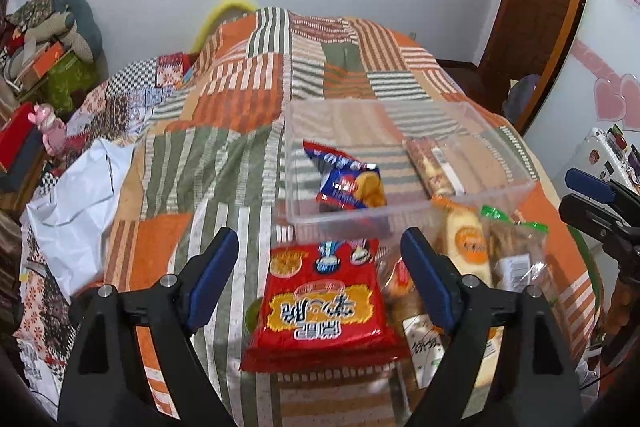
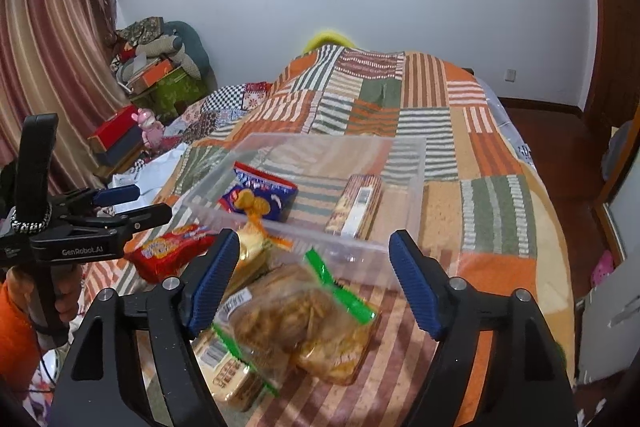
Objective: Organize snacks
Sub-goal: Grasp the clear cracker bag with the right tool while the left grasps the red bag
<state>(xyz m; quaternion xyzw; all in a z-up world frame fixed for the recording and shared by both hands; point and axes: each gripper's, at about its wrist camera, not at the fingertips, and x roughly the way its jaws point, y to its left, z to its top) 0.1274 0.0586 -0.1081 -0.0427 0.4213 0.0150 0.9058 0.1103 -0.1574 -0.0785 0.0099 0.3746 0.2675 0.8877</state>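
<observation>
A clear plastic bin (image 1: 400, 215) (image 2: 416, 163) sits on the striped bedspread. It holds a blue snack bag (image 1: 352, 183) (image 2: 264, 195) and a long biscuit pack (image 1: 434, 167) (image 2: 356, 205). In front of it lie a red snack bag (image 1: 320, 303) (image 2: 172, 251), a yellow-orange pack (image 1: 468, 247) (image 2: 250, 247) and a clear bag with green seals (image 1: 516, 255) (image 2: 296, 323). My left gripper (image 1: 320, 259) is open above the red bag. My right gripper (image 2: 312, 267) is open above the clear bag and also shows at the right edge of the left wrist view (image 1: 592, 195).
The orange, green and white patchwork bedspread (image 1: 240, 131) (image 2: 492, 187) covers the bed. A white plastic bag (image 1: 76, 203) lies at the left. Boxes, cushions and a pink toy (image 2: 150, 123) pile up at the far left by the curtain. The bed edge drops off at the right.
</observation>
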